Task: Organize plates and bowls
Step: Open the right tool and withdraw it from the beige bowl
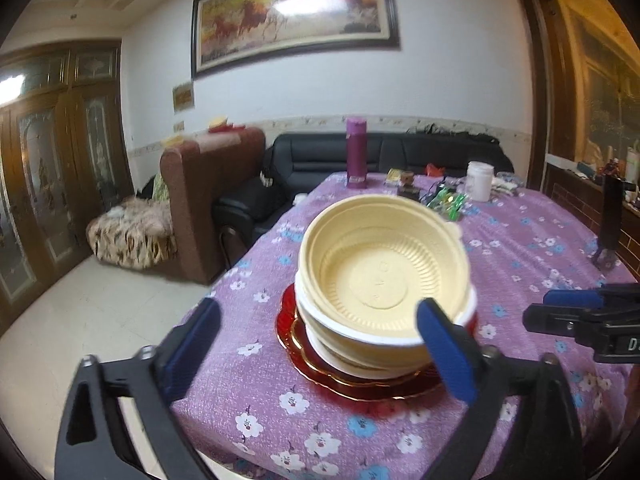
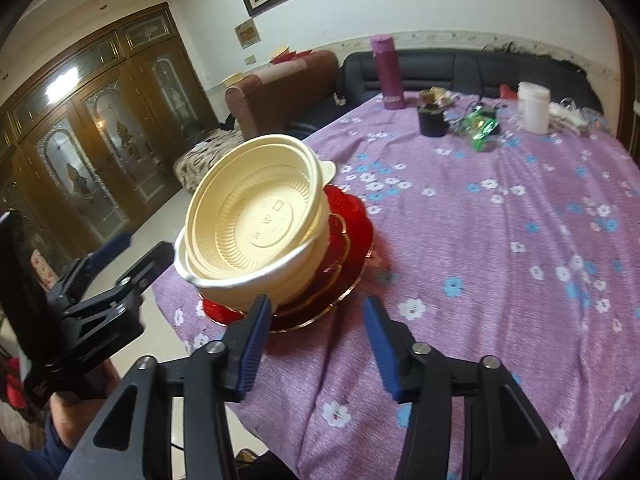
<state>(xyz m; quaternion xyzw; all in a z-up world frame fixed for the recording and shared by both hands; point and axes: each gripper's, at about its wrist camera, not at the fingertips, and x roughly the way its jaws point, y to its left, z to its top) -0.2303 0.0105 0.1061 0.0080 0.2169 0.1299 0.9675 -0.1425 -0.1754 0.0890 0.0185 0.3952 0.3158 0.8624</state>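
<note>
Two cream plastic bowls [image 1: 380, 276] sit nested, the top one tilted, on a small pile of red gold-rimmed plates [image 1: 360, 384] near the table's front left corner. My left gripper [image 1: 320, 344] is open wide just in front of the stack; its right finger [image 1: 444, 356] overlaps the lower bowl's near wall, its left finger hangs off the table edge. In the right wrist view the bowls [image 2: 256, 224] and plates [image 2: 352, 236] lie ahead to the left. My right gripper [image 2: 318, 344] is open with only tablecloth between its fingers. Each gripper shows in the other's view: the left gripper [image 2: 146, 246] and the right gripper [image 1: 538, 308].
The table wears a purple flowered cloth [image 2: 500, 240]. At its far end stand a purple flask [image 1: 356, 152], a white jar [image 1: 480, 180], a dark cup [image 2: 432, 120] and green packets [image 2: 480, 124]. A black sofa [image 1: 360, 156] and a brown armchair [image 1: 200, 184] stand beyond.
</note>
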